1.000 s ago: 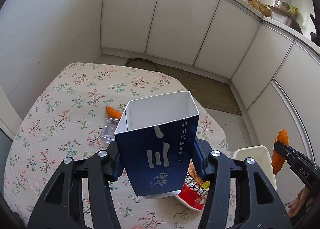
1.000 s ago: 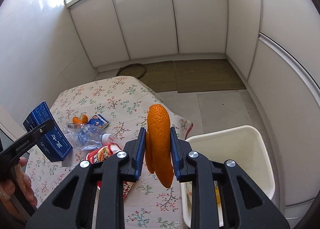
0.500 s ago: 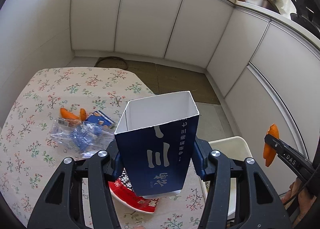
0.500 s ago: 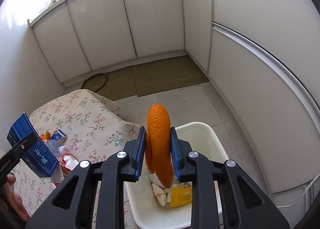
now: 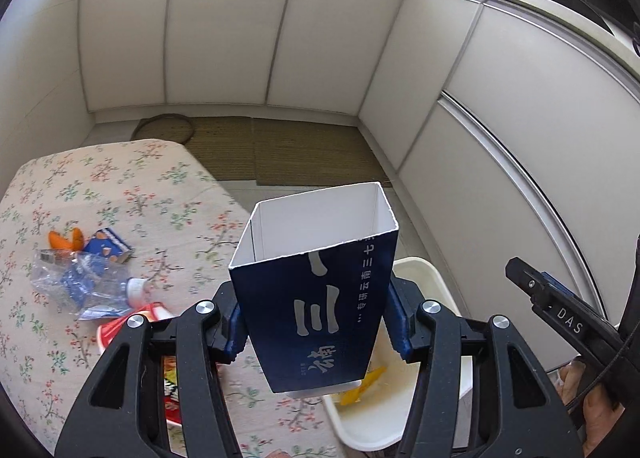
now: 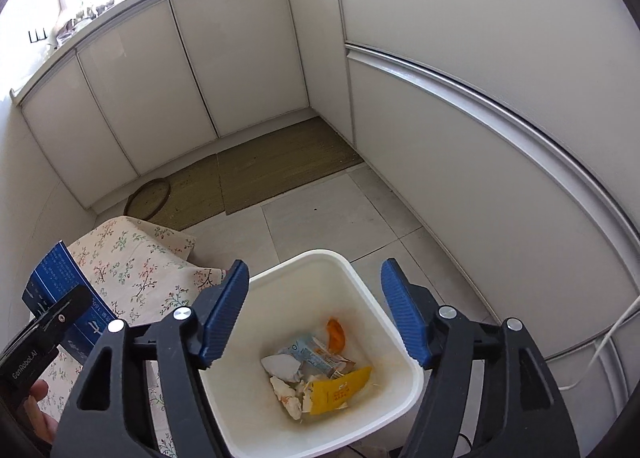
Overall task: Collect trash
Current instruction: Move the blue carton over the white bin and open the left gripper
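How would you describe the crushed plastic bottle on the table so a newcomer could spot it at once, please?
Start at the table with the flowered cloth beside the white bin. Among the litter near its bin-side edge lies the crushed bottle, flat between orange peel and a red wrapper. It alone is see-through, with a blue label and white cap.
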`<state>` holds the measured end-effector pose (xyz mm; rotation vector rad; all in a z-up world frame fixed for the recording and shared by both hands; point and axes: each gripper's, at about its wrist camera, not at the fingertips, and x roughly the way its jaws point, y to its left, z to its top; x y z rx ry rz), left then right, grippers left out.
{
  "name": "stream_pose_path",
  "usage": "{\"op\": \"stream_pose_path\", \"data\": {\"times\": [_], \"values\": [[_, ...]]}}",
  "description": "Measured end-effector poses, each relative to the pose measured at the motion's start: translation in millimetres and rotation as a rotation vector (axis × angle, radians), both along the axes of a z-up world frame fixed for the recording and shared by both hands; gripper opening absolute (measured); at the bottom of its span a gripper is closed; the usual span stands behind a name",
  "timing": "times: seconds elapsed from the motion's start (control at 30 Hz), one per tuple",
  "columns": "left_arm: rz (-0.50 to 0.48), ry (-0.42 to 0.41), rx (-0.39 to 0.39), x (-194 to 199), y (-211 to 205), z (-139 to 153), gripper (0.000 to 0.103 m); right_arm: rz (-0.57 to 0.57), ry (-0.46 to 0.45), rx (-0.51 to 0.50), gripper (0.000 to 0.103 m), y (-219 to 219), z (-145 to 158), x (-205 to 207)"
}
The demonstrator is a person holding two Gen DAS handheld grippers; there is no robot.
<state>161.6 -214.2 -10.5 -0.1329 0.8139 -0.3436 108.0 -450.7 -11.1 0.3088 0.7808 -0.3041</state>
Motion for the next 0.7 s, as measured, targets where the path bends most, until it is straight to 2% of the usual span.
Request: {"op": "stream_pose_path", "data": {"times": [0.17,0.27,0.5,0.7], "values": [[-0.045,0.001,-0.001,0.4,-26.1,-0.6,0.052,-0.076,-0.013,-0.011,0.082,-18.3,4.5,-10.0],[-0.073,0.006,-0.002,1.3,-41.2,-2.6,0.052,-0.142,0.009,-0.029,0.094,-31.8,2.4,-15.5],[-0.133,0.049,-0.027,5.7,-69.8,-12.2,0.054,-0.198,0.015,-0.037,0.095,-48.8,0.5,-23.8],[-0.123,0.074,-0.026,12.6,-73.8,-18.8,0.057,-0.206,0.005,-0.040,0.095,-44.6,0.4,-25.2]]}}
